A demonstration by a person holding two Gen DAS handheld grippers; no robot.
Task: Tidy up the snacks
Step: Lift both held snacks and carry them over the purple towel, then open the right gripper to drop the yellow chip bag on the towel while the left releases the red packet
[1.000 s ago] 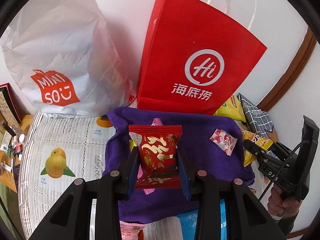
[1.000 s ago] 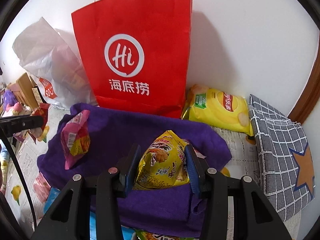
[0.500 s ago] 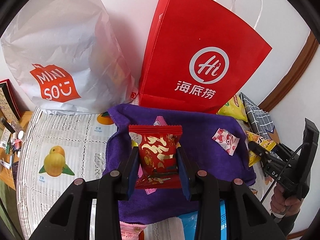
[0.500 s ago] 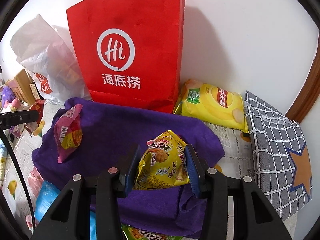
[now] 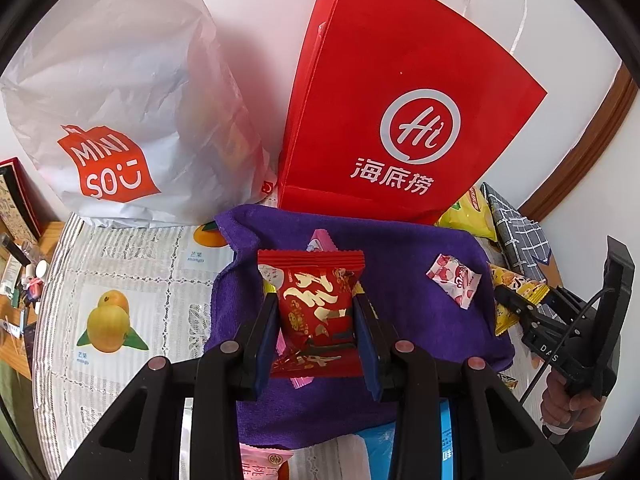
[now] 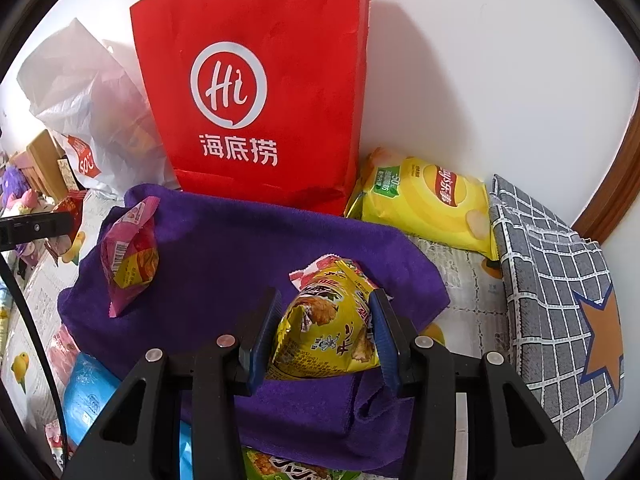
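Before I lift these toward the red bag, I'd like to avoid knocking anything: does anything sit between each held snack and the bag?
Nothing visible blocks the red packet in the left gripper from the red bag, apart from a pink packet low on the purple cloth. For the yellow packet in the right gripper, only cloth lies between.

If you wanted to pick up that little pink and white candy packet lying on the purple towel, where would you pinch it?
Probably across its narrow middle, coming straight down from above. The pink and white candy packet lies flat and alone on the purple towel, its crimped ends pointing outward, so the long edges are free for two fingers.
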